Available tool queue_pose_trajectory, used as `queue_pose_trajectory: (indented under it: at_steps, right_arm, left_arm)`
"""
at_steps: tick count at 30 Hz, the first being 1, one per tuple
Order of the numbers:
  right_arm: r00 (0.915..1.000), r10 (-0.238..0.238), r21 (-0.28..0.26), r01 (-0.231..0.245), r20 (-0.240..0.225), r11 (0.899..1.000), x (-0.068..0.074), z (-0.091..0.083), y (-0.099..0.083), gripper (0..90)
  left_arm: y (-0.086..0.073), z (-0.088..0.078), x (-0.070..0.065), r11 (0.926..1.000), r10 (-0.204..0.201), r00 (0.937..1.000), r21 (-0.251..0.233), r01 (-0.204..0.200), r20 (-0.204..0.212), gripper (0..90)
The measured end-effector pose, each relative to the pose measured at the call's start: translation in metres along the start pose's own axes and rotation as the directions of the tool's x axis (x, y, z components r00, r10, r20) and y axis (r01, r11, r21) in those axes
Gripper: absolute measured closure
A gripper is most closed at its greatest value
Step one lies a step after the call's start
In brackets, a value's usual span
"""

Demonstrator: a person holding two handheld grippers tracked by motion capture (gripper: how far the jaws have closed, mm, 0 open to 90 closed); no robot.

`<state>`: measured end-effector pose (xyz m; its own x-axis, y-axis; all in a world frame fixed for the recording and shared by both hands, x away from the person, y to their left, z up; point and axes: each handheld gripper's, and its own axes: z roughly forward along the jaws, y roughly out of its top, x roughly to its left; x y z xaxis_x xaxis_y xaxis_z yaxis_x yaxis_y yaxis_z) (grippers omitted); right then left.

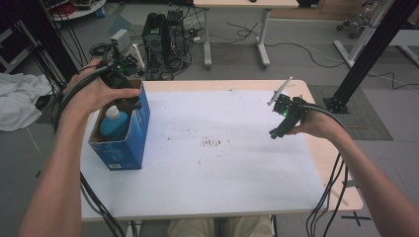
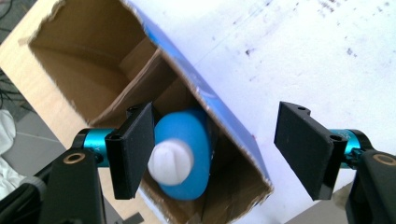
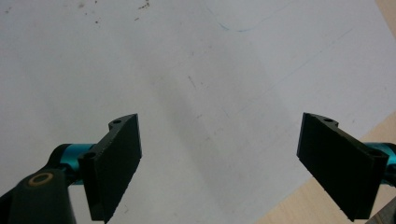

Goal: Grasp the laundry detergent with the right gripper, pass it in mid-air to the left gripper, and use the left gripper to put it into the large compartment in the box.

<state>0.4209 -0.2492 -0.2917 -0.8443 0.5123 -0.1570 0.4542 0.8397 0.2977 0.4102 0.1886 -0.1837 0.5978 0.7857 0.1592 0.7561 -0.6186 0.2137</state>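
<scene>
Blue bottle (image 2: 184, 158) in box (image 2: 93, 70), left tongs (image 2: 219, 149) above (agape)

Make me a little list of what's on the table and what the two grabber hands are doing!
box: blue cardboard box, top open, at the table's left edge
bottle: blue bottle with white cap, standing inside the box
left gripper: above the box, jaws open, holding nothing
right gripper: over the white sheet, jaws open, holding nothing
table: pale wood under the sheet
</scene>
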Motion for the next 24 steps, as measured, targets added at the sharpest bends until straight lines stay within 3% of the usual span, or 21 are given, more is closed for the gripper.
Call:
queue_pose_trajectory:
  at_steps: [2,3,4,6,7,10,11,12,13,14,17,19,23,24]
  right_arm:
    - [1.0000,-0.001,-0.001,0.001,0.002,1.000,0.000,0.000,0.000,13.1]
    - [1.0000,0.000,0.001,0.000,0.001,1.000,0.000,0.000,0.000,13.1]
    - [1.0000,0.002,0.007,-0.002,-0.006,1.000,0.000,0.003,0.001,13.1]
    - [1.0000,0.003,-0.001,-0.003,0.002,1.000,0.000,-0.001,0.000,13.1]
    - [0.9999,0.010,0.003,-0.010,0.002,1.000,0.000,-0.001,0.000,13.1]
    - [1.0000,0.009,0.002,-0.009,0.002,1.000,0.000,-0.001,-0.001,13.1]
    - [1.0000,0.003,-0.001,-0.003,0.002,1.000,0.000,-0.001,0.000,13.1]
    - [1.0000,0.001,-0.004,-0.001,0.004,1.000,0.000,-0.002,0.001,13.1]
    - [1.0000,0.002,-0.004,-0.002,0.003,1.000,0.000,-0.002,0.001,13.1]
    - [1.0000,0.000,0.000,0.000,0.001,1.000,0.000,0.000,0.000,13.1]
    - [1.0000,-0.003,-0.008,0.003,0.006,1.000,0.001,-0.003,0.002,13.1]
    - [1.0000,-0.002,-0.007,0.002,0.006,1.000,0.001,-0.003,0.002,13.1]
    - [1.0000,0.001,-0.004,-0.001,0.005,1.000,0.002,-0.003,0.002,13.1]
    - [1.0000,0.000,-0.008,0.000,0.004,1.000,0.002,-0.003,0.003,13.1]
  left_arm:
    - [0.003,0.000,-0.002,1.0000,0.007,1.0000,0.000,-0.007,0.004,29.1]
    - [-0.037,0.030,0.028,0.9914,-0.113,0.9936,0.069,0.111,0.013,29.1]
    - [0.010,-0.001,-0.007,0.9996,0.028,0.9996,-0.009,-0.028,0.010,29.1]
    - [0.011,-0.001,-0.008,0.9996,0.027,0.9996,-0.010,-0.027,0.012,29.1]
    - [0.021,-0.002,-0.015,0.9985,0.052,0.9983,-0.021,-0.052,0.028,29.1]
    - [0.011,-0.001,-0.008,0.9995,0.029,0.9995,-0.011,-0.029,0.012,29.1]
    - [0.028,-0.002,-0.021,0.9971,0.066,0.9967,-0.041,-0.064,0.048,29.1]
    - [0.030,-0.002,-0.022,0.9965,0.075,0.9959,-0.041,-0.073,0.050,29.1]
    - [0.003,0.000,-0.002,1.0000,0.007,1.0000,-0.002,-0.007,0.004,29.1]
    - [0.036,-0.001,-0.028,0.9951,0.089,0.9941,-0.049,-0.086,0.062,29.1]
    - [0.040,0.000,-0.031,0.9939,0.100,0.9930,-0.053,-0.096,0.064,29.1]
    - [0.034,-0.001,-0.026,0.9955,0.084,0.9945,-0.048,-0.081,0.062,29.1]
    - [0.055,0.012,-0.051,0.9871,0.153,0.9835,-0.063,-0.147,0.096,29.1]
    - [0.052,0.008,-0.046,0.9895,0.136,0.9869,-0.061,-0.131,0.087,29.1]
